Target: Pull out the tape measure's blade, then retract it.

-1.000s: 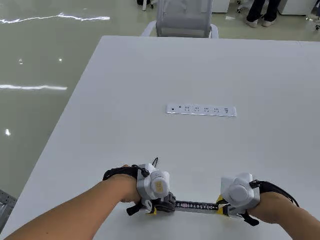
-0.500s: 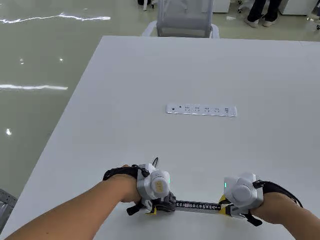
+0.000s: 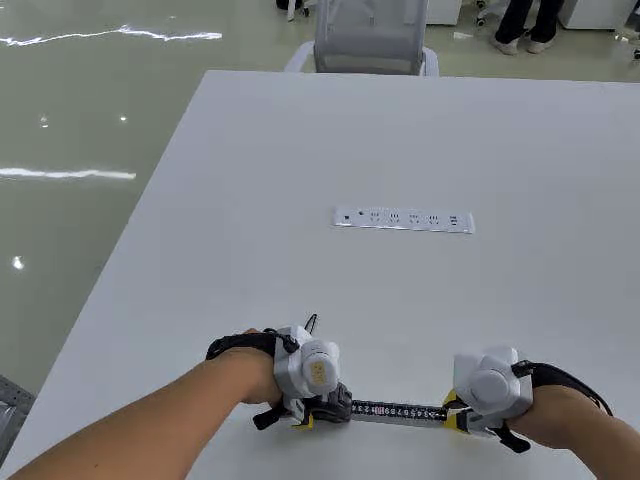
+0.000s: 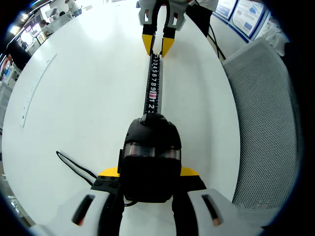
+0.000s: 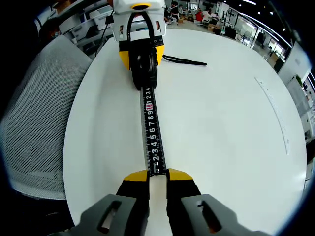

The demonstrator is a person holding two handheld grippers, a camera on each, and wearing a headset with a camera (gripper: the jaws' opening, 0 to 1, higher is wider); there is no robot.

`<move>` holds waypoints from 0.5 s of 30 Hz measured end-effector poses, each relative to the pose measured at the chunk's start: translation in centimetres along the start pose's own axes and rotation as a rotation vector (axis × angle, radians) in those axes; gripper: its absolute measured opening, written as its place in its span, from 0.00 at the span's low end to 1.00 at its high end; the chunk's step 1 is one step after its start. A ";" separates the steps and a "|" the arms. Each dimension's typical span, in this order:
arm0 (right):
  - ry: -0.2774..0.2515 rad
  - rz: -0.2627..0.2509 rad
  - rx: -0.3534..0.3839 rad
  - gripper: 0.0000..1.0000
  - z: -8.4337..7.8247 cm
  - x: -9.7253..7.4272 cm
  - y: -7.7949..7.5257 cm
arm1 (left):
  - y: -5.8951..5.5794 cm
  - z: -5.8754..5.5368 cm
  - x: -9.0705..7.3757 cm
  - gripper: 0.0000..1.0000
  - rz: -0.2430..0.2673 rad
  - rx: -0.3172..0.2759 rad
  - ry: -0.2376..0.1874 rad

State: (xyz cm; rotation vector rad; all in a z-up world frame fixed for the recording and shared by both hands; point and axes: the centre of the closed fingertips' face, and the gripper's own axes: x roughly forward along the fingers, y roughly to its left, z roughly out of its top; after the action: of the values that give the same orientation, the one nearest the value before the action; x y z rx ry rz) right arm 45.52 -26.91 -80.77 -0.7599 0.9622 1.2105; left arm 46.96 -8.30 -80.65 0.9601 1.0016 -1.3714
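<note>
Your left tool clamps the tape measure's case, and your right tool pinches the tip of the blade. Over the last second the right tool has drawn rightward, baring more numbered blade low over the desk, near its front edge. The pull-out looks underway, with retraction still to come.

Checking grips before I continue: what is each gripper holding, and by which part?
The left gripper clamps the tape measure's black case by its sides; the right gripper pinches the blade at its free end.
</note>
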 end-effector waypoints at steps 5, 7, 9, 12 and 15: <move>0.005 -0.001 0.002 0.10 -0.4 -0.2 0.0 | 0.0 0.0 0.0 0.33 0.002 -0.002 -0.003; 0.006 -0.001 0.002 0.10 -0.5 -0.2 0.0 | 0.0 0.0 -0.1 0.33 0.001 -0.003 -0.003; 0.009 -0.001 0.005 0.10 -0.6 -0.4 0.0 | 0.0 0.0 -0.1 0.33 0.001 -0.004 -0.003; 0.010 -0.003 0.006 0.10 -0.7 -0.5 -0.1 | 0.1 0.0 -0.1 0.33 0.002 -0.005 -0.004; 0.016 -0.006 0.006 0.10 -0.9 -0.5 -0.1 | 0.1 0.0 -0.1 0.33 0.002 -0.003 -0.004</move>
State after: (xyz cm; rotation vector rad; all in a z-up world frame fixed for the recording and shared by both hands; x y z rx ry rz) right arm 45.45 -27.95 -80.72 -0.7683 0.9752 1.1971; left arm 47.04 -8.31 -80.54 0.9555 0.9996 -1.3693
